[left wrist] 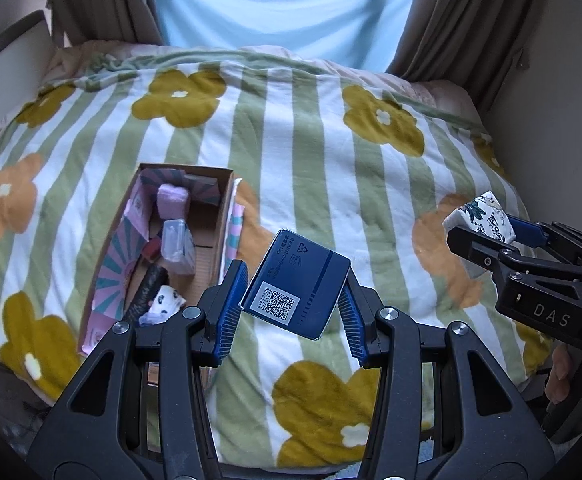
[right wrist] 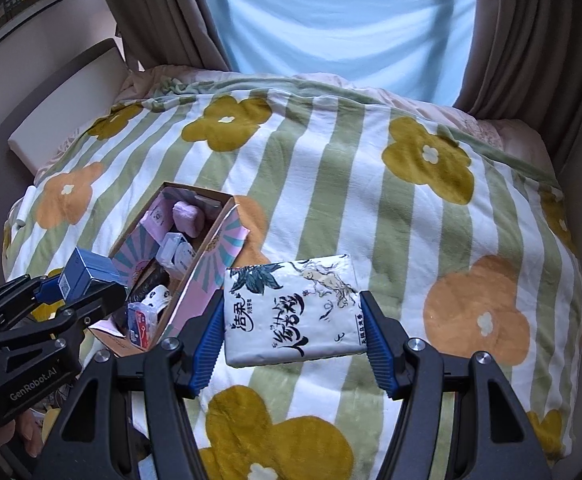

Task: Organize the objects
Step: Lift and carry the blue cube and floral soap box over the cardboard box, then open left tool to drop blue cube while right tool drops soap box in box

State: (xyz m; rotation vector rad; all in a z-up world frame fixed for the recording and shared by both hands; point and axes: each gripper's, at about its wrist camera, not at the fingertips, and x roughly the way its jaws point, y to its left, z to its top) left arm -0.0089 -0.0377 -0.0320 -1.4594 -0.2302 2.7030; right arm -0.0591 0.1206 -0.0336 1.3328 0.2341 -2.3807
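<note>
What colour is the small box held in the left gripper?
Dark blue, with a white QR-code label: the box in the left gripper shows best in the left wrist view.

Bed with flower-striped blanket (left wrist: 299, 152), open cardboard box (left wrist: 211, 236) resting on it

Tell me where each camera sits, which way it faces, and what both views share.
Left wrist: on the left hand-held gripper, facing forward over the bed; it clamps a blue box.
Right wrist: on the right hand-held gripper, same direction; it clamps a tissue pack.
Shared: floral blanket, cardboard box, each other's gripper.
</note>
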